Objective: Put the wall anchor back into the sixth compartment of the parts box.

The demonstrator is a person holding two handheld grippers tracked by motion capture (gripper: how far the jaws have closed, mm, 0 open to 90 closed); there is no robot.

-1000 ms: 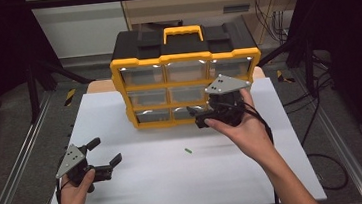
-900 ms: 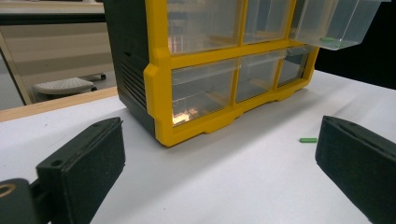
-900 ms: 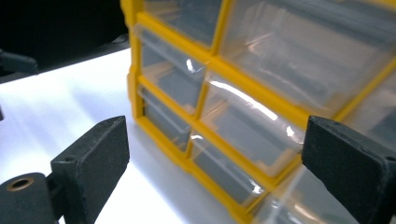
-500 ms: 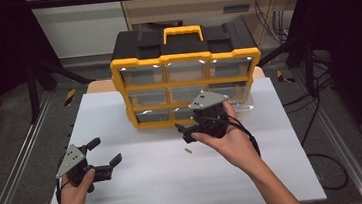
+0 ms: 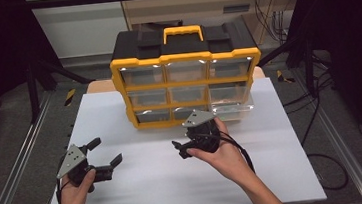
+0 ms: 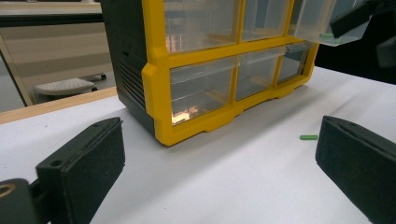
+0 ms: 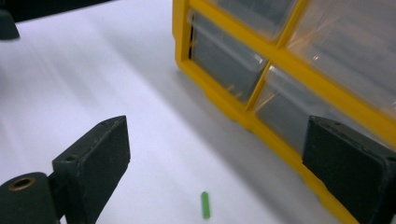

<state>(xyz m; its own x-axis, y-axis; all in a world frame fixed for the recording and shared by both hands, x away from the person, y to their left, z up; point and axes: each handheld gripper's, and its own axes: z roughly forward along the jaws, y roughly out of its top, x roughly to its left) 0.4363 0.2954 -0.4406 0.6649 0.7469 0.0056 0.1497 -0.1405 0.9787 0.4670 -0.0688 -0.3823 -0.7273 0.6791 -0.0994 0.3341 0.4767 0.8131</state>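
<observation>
at centre frame in the high view the right gripper (image 5: 181,150) hangs with jaws wide over the white table (image 5: 286,172), a green peg (image 7: 205,205) lying between them just before the yellow cabinet (image 5: 186,76), while the left gripper (image 5: 104,153), also wide, sits lower left.

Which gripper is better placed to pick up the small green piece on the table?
Probably the right gripper: the green piece lies between its open jaws. The left gripper is farther off.

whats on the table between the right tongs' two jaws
In the right gripper view, a small green piece lies on the bare white table between the open right tongs.
</observation>
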